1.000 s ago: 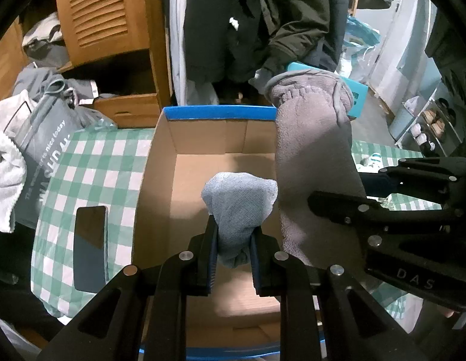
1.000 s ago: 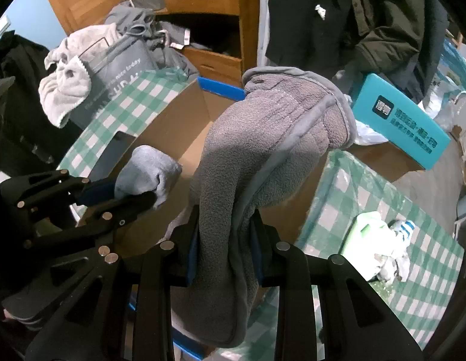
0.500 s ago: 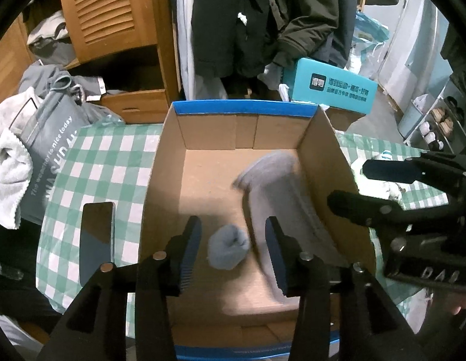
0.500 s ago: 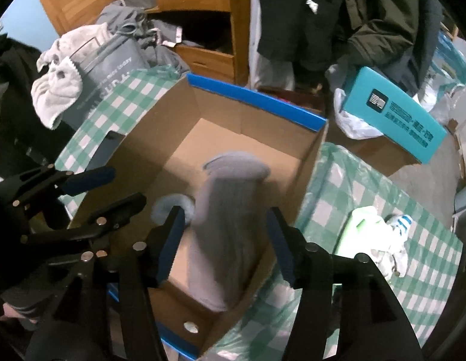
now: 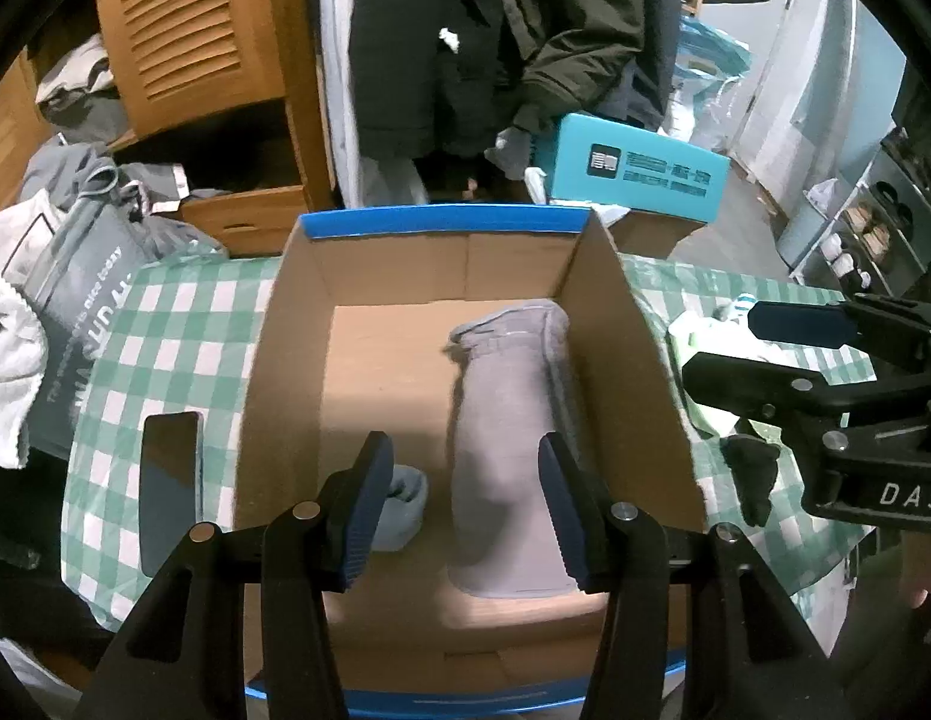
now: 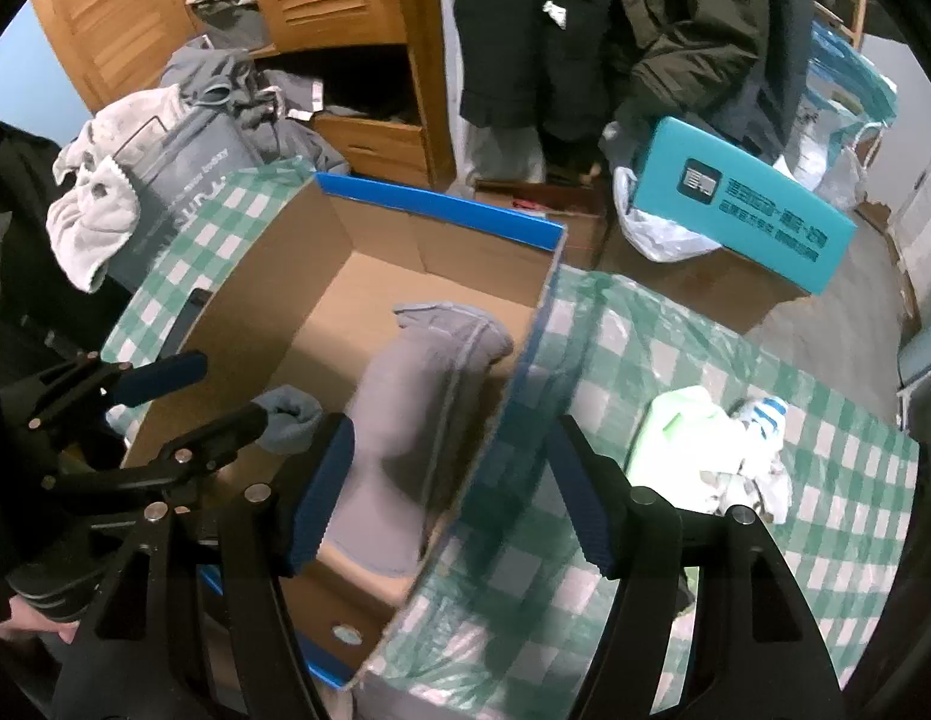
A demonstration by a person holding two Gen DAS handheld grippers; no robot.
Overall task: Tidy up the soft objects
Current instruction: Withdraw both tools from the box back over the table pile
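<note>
An open cardboard box [image 5: 441, 222] with a blue rim stands on the checked table. A long grey fleece piece [image 5: 507, 420] lies flat along its right wall. A small blue-grey rolled cloth [image 5: 405, 504] rests on the box floor at the near left. My left gripper [image 5: 465, 456] hovers over the near end of the box, jaws opening, touching nothing. My right gripper [image 6: 450, 429] hangs above the box's right wall [image 6: 525, 360], jaws opening, empty. In the right wrist view the fleece [image 6: 417, 396] and the cloth [image 6: 288, 417] lie below, beside the left gripper [image 6: 225, 390].
A green checked tablecloth [image 5: 165, 348] covers the table. A black phone [image 5: 168, 480] lies left of the box. A pale green pack and striped socks [image 6: 705, 432] lie to its right. A grey bag with a white towel [image 5: 75, 324] is far left, a teal carton [image 5: 639, 171] behind.
Both grippers opened and let go. The grey fleece piece and the small blue-grey cloth dropped into the box. The right gripper shifted right over the box wall.
</note>
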